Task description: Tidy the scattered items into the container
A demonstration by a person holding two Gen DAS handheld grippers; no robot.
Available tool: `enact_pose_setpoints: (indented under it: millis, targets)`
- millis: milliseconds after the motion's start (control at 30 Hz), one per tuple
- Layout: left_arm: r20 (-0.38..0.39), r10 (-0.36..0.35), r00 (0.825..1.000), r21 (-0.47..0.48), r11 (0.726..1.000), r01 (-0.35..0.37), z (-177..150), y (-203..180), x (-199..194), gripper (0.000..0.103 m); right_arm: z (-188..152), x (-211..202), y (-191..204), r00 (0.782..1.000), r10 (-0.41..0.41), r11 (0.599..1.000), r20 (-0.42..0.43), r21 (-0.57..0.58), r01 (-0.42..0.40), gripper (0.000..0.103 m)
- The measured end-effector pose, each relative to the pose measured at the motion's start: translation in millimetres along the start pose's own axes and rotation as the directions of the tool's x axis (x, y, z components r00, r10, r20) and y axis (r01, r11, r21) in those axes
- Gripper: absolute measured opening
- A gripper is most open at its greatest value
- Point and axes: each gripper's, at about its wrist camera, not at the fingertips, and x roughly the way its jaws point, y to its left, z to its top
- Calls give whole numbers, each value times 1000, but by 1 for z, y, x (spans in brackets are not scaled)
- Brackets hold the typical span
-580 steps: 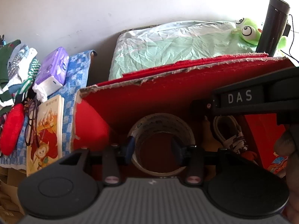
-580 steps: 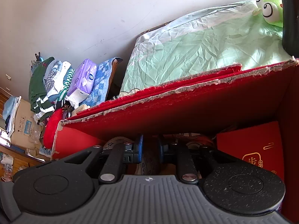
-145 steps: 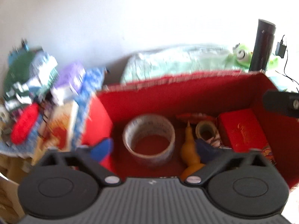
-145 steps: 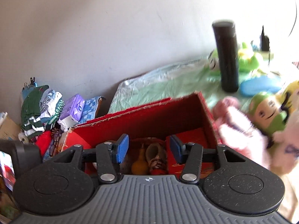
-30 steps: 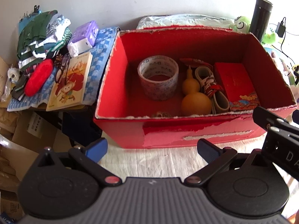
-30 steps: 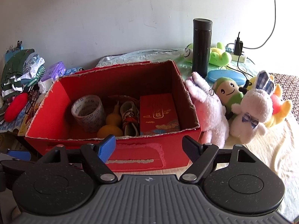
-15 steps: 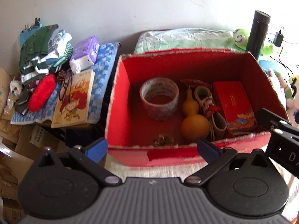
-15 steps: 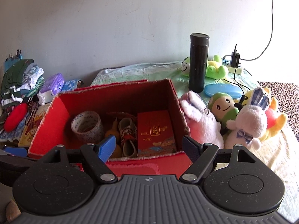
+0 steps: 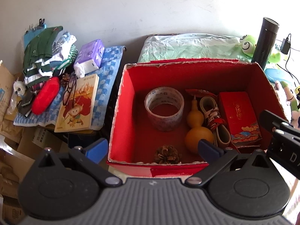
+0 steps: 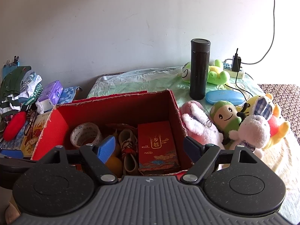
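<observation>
Red cardboard box (image 9: 123,112) open on the surface, holding everything in one compartment. Inside, right wall: red gift box (image 9: 240,118) lying flat. Left of centre: roll of tape (image 9: 164,108) on its side-face, hole up. Between them: small shoe (image 9: 215,121) touching an orange gourd (image 9: 196,129). Near front wall: pine cone (image 9: 166,154). Left tongs (image 9: 152,148) and right tongs (image 10: 148,148) both spread wide, empty, above the front rim.
</observation>
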Motion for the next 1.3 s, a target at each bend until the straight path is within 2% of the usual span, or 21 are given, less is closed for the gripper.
enact_pose_setpoints:
  millis: [500,633,900,1300]
  targets:
    - [-17,12,1000,-10,1000,-12,6,2,17,102,4,11,3,1000,28,1000,8,-4,-28,88]
    - [-22,-6,1000,-14,1000,5,7,3,21,102,5,15,5,1000,28,1000,-2,-9,-28,88]
    - [-11,-24,1000,-36,999,24,6,4,24,102,5,20,4,1000,-6,1000,-22,-6,6,88]
    - [9,-3,1000,-42,999,3,9,8,21,102,8,22,3,999,6,1000,-38,6,-6,88]
